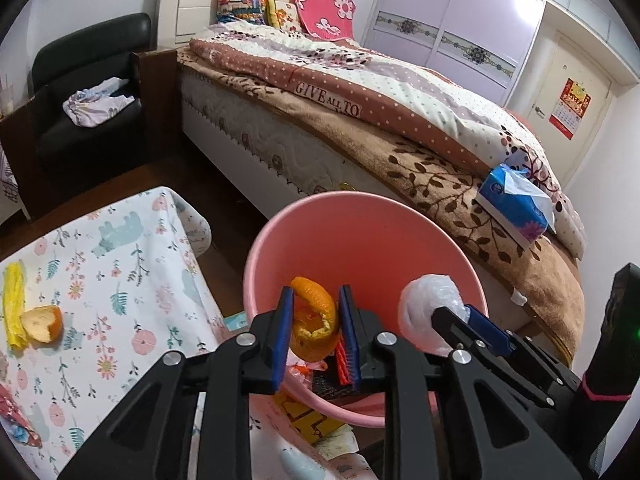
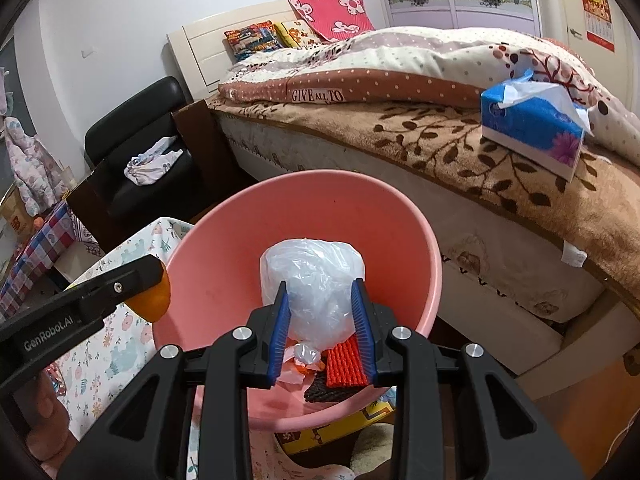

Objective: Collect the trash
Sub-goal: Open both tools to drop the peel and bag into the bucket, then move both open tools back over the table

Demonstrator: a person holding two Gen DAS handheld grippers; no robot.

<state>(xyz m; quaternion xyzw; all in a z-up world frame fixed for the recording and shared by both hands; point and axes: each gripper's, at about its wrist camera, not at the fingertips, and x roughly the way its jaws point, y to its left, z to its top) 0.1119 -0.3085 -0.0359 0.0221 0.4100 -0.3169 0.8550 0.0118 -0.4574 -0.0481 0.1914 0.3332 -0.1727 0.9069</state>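
A pink bucket [image 1: 360,232] [image 2: 280,208] stands on the floor between the table and the bed. My left gripper [image 1: 316,290] hangs over its near rim, and its blue pads touch both sides of a curled orange peel [image 1: 316,320]. My right gripper [image 2: 320,283] is over the bucket's mouth too, shut on a crumpled clear plastic bag [image 2: 316,284], which also shows at the right of the left wrist view [image 1: 428,308]. Red foam netting [image 2: 346,364] and other scraps lie at the bucket's bottom. A second orange peel [image 1: 42,322] and a yellow wrapper [image 1: 14,304] lie on the table.
The table with a floral cloth [image 1: 120,260] is left of the bucket. A bed [image 1: 360,128] runs behind and to the right, with a blue tissue box [image 1: 512,204] on its edge. A black armchair [image 1: 88,92] holding a cloth stands at the back left.
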